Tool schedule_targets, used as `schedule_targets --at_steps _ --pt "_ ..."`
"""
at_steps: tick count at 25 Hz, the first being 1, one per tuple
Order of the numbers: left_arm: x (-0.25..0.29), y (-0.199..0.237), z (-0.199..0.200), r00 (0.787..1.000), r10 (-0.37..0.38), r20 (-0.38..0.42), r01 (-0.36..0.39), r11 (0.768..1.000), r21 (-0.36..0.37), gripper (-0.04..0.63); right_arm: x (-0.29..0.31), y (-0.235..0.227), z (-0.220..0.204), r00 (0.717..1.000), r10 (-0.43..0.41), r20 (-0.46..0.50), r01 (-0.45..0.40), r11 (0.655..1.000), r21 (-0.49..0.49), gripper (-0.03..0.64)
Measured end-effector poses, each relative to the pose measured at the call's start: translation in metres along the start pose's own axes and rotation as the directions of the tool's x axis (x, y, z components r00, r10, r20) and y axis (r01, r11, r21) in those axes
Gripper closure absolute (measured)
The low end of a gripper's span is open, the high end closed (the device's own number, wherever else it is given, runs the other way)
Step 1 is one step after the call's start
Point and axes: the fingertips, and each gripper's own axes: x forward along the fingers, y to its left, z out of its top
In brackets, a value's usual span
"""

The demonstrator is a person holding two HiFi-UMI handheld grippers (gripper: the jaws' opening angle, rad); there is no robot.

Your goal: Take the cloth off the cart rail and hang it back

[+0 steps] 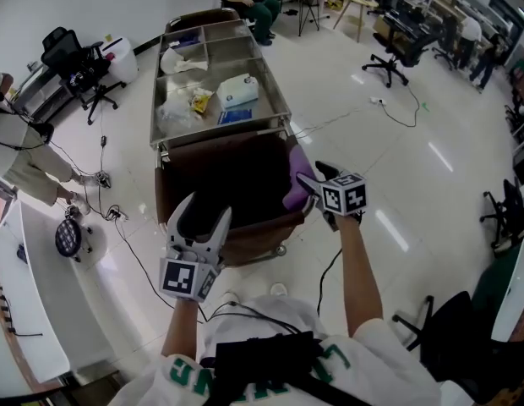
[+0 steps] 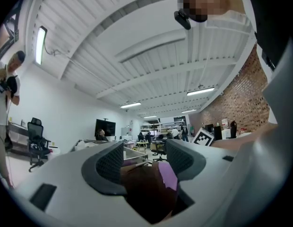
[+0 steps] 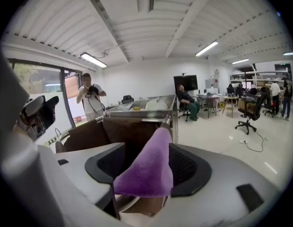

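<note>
A purple cloth [image 1: 296, 176] hangs over the right rail [image 3: 166, 121] of the cart's brown bag [image 1: 237, 176]. My right gripper [image 1: 315, 178] is at that rail, its jaws around the cloth. In the right gripper view the cloth [image 3: 151, 150] drapes down between the wide-apart pads of my right gripper [image 3: 147, 165], and neither pad presses on it. My left gripper [image 1: 201, 214] stands open over the bag's near edge, holding nothing. The left gripper view has my left gripper [image 2: 144, 161] looking across the bag [image 2: 139, 188] at the purple cloth [image 2: 168, 175].
The steel cart [image 1: 283, 101] carries trays with packets and a white box [image 1: 238, 91]. Cables run over the floor [image 1: 118, 227] at the left. A white counter [image 1: 25, 294] stands at the far left and office chairs [image 1: 76, 62] around it. A person [image 3: 90, 100] stands beyond the cart.
</note>
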Motion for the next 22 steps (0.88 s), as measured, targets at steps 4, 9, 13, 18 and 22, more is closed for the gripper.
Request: schedule_targets --at_steps 4,9,13,18,22 --pt "-0.009 0.018 0.002 1.0 0.016 0.004 -0.016 1.0 -0.001 0.319 0.021 -0.002 -0.024 0.982 0.011 -0.187 -0.012 1.0 -0.007 0.385" --pt "-0.02 0.034 0.011 0.999 0.046 0.0 -0.046 0.999 -0.028 0.319 0.004 -0.002 -0.005 0.987 -0.116 -0.113 0.105 0.99 -0.096 0.519" --pt "-0.033 0.056 0.005 0.996 0.085 0.01 -0.085 0.996 -0.007 0.319 -0.01 0.015 0.018 0.986 -0.165 -0.032 0.158 0.975 -0.158 0.555" --pt "-0.044 0.082 0.009 0.99 0.135 0.041 -0.135 0.991 0.002 0.319 -0.044 0.077 0.094 0.958 -0.06 0.28 0.109 0.98 -0.164 0.555" --pt "-0.048 0.087 0.034 0.985 0.161 0.058 -0.159 0.987 -0.028 0.319 -0.072 0.139 0.142 0.848 0.067 0.526 0.067 0.97 -0.232 0.555"
